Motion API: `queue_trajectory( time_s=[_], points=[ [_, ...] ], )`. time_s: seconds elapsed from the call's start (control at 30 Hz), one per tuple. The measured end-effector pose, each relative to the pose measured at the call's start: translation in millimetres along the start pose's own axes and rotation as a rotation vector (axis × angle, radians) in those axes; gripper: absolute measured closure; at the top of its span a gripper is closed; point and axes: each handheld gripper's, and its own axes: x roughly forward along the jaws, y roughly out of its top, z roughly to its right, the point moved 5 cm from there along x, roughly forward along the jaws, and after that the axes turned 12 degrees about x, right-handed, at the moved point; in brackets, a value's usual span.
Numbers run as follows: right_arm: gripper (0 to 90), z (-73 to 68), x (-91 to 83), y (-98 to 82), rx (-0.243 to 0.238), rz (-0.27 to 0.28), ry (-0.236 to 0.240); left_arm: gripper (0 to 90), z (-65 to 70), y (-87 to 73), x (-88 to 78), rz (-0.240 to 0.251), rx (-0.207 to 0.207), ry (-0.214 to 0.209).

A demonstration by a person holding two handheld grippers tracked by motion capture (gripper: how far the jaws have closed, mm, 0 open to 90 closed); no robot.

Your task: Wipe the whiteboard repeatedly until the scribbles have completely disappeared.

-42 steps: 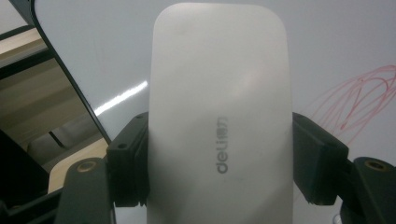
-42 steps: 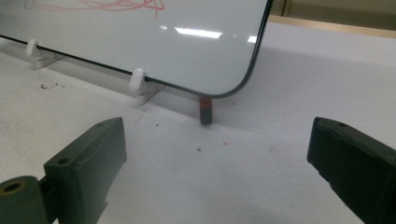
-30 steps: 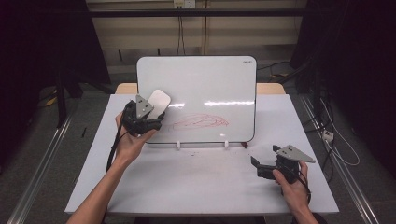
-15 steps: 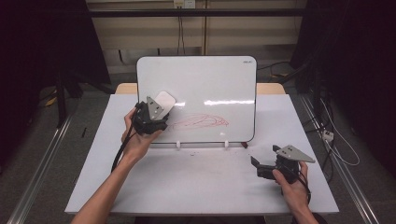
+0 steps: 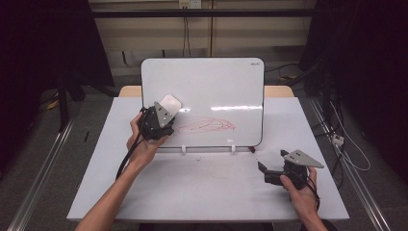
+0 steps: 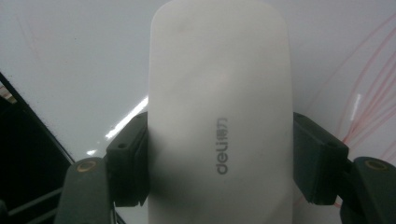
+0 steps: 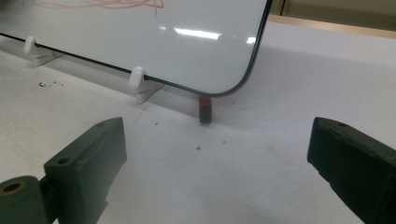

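A whiteboard stands propped on two white clips at the back of the table, with a red scribble low on its face. My left gripper is shut on a white eraser and holds it against the board's lower left, just left of the scribble. In the left gripper view the eraser sits clamped between both pads, and faint red lines show at the right. My right gripper rests on the table at the front right, jaws open and empty.
A small red-and-dark marker cap or stub lies on the table under the board's right corner. The white clips hold the board's lower edge. The table is a white sheet with edges close on all sides.
My left gripper has carried the eraser to the right along the board, closer to the red scribble. The right gripper has stayed where it was.
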Motion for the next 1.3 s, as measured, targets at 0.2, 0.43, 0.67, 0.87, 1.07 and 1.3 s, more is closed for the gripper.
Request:
queue_trajectory(
  time_s=[0.2,0.43,0.67,0.87,1.07,1.3],
  points=[
    [4.6,-0.7,-0.2,0.0,-0.001,0.001,0.002,31.1,8.6,-0.1,0.0,-0.002,0.018,-0.002],
    [4.6,-1.3,-0.3,0.0,-0.005,0.0,0.004,31.1,26.9,-0.7,-0.5,-0.008,0.06,-0.021],
    [4.5,-1.9,-0.5,-0.1,-0.007,0.0,0.009,31.1,38.7,-2.4,-1.6,-0.011,0.071,-0.029],
    [4.5,-1.8,-0.7,-0.1,-0.01,0.002,0.009,31.1,45.4,-3.7,-2.5,-0.015,0.08,-0.044],
    [4.5,-2.3,-0.2,-0.7,-0.013,-0.006,0.008,31.1,55.3,-4.3,-4.1,-0.025,0.105,-0.037],
    [4.5,-2.3,0.0,-0.9,-0.013,-0.008,0.011,31.1,51.5,-3.6,-2.7,-0.029,0.111,-0.062]
  ],
)
